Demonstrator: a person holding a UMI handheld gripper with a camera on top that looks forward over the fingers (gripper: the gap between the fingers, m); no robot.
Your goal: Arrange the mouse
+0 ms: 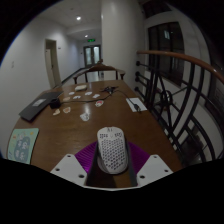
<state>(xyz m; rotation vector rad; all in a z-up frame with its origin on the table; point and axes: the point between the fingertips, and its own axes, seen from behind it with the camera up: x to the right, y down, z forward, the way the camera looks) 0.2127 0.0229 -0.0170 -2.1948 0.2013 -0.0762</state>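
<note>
The gripper (110,170) is seen from its own camera, held level and pointed forward along a wooden table (95,115); its two white fingers (72,168) are spread to either side of a perforated white mouse (111,150); the purple pads (89,157) on their inner faces are pressed against the mouse's flanks; the mouse is gripped between them, its rear end turned toward the camera.
</note>
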